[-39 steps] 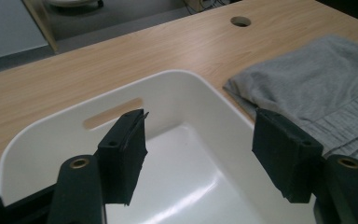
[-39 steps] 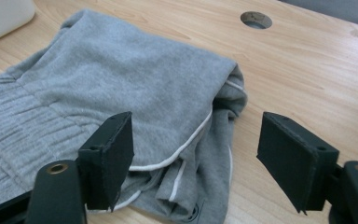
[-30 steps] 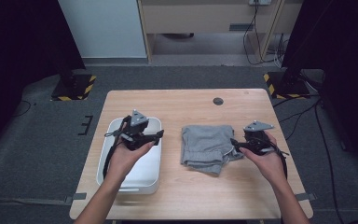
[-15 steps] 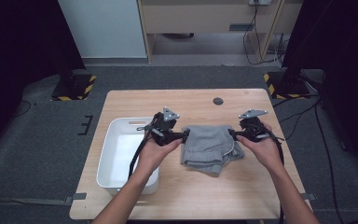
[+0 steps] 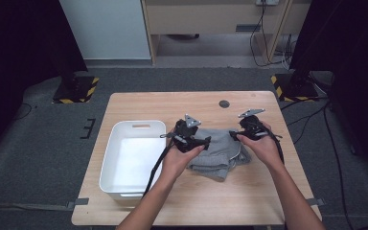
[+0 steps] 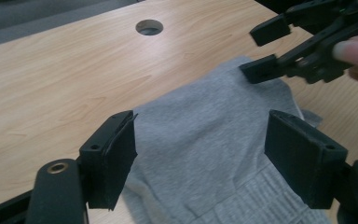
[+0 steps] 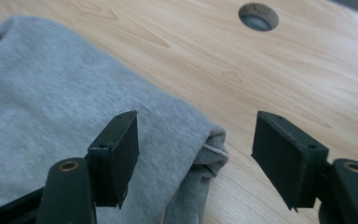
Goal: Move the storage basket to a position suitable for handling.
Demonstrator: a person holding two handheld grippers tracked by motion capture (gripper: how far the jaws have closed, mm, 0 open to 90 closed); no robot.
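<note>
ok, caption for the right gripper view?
Right gripper open over the folded corner of a grey garment on a wooden table.

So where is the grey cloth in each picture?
High view: grey cloth lies mid-table, right of the white tub.
Left gripper view: cloth at centre, running to the bottom edge.
Right gripper view: cloth on the left.
Shared landmark: the round hole in the table.

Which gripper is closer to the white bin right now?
Left. The left gripper sits over the grey garment's left edge, just right of the white bin; the right gripper is beyond the garment's far side.
</note>
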